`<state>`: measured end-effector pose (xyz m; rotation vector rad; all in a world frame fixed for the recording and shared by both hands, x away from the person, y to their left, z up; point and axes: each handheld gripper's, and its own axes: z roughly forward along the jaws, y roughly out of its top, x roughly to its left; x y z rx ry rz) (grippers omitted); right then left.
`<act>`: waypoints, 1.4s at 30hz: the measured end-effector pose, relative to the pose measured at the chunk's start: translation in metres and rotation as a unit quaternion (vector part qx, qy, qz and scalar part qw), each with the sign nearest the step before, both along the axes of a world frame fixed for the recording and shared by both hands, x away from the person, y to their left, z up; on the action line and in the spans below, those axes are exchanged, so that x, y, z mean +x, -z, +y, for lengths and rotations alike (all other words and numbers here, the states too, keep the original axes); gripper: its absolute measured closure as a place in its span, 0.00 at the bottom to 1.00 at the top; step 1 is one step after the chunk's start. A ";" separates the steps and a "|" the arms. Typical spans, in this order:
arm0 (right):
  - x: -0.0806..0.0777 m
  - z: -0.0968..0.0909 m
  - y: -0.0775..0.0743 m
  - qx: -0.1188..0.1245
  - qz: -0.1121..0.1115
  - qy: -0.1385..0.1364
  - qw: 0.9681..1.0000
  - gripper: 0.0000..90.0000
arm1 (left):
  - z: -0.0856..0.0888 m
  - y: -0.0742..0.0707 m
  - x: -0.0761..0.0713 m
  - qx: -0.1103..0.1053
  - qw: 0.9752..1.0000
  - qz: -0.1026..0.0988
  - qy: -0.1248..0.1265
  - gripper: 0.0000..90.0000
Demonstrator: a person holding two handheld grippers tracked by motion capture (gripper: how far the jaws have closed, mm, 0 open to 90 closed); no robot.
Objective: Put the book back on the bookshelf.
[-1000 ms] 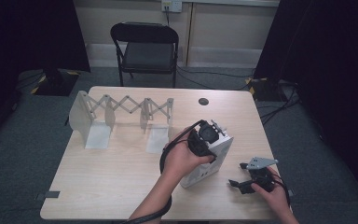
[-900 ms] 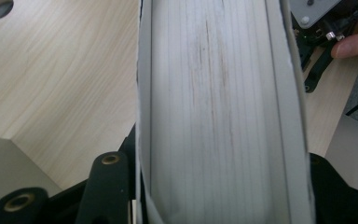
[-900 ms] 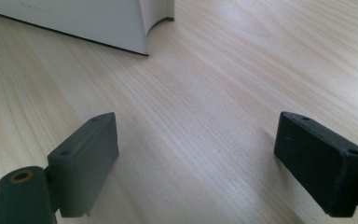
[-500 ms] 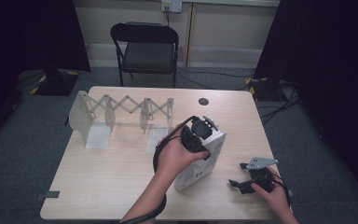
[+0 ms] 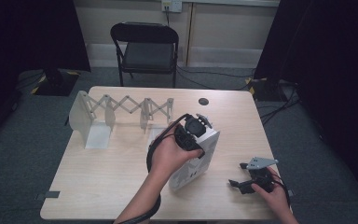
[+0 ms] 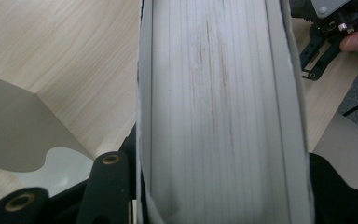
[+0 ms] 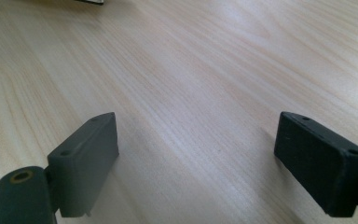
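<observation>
Left hand-held gripper [image 5: 193,133] is clamped across the thick white book [image 5: 196,156], jaws pinching both covers with the page edges [image 6: 219,107] facing its camera. The book sits tilted near the middle of the counter [image 5: 102,177], lower end seemingly on the wood. Looks pretty hefty and stiff, but the covers are smooth, so I'd guess it could slide or swing if gripped near one edge; a grip around the middle of the block seems safest. Right hand-held gripper [image 5: 249,179] rests wide open on the counter, nothing in it. The accordion book rack [image 5: 121,109] behind has nothing in its slots.
</observation>
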<state>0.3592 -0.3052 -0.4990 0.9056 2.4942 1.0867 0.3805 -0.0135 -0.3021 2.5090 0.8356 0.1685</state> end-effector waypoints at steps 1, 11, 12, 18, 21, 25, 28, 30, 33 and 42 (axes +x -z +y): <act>0.000 0.000 0.000 0.000 0.000 0.000 1.000 0.15 | 0.000 0.000 0.000 0.000 1.000 0.000 0.000 0.57; 0.000 0.000 0.000 0.000 0.000 0.000 1.000 0.15 | 0.009 0.000 0.000 0.003 1.000 0.010 -0.010 0.57; 0.000 0.000 0.000 0.000 0.000 0.000 1.000 0.15 | 0.011 0.000 -0.001 0.005 1.000 0.010 -0.014 0.57; 0.000 0.000 0.000 0.000 0.000 0.000 1.000 0.15 | 0.016 -0.002 -0.001 0.013 1.000 0.015 -0.017 0.58; 0.000 0.000 0.000 0.000 0.000 0.000 1.000 0.15 | 0.018 -0.002 -0.002 0.013 1.000 0.017 -0.022 0.58; 0.000 0.000 0.000 0.000 0.000 0.000 1.000 0.15 | 0.022 -0.003 -0.002 0.008 1.000 0.016 -0.025 0.58; 0.000 0.000 0.000 0.000 0.000 0.000 1.000 0.15 | 0.026 -0.004 -0.002 0.009 0.999 0.015 -0.027 0.58; 0.000 0.000 0.000 0.000 0.000 0.000 1.000 0.15 | 0.028 -0.005 -0.002 0.008 0.999 0.017 -0.033 0.58; 0.000 0.000 0.000 0.000 0.000 0.000 1.000 0.15 | 0.031 -0.004 -0.002 0.006 0.999 0.017 -0.036 0.58; 0.000 0.000 0.000 0.000 0.000 0.000 1.000 0.15 | 0.041 -0.004 -0.003 0.004 0.999 0.021 -0.047 0.58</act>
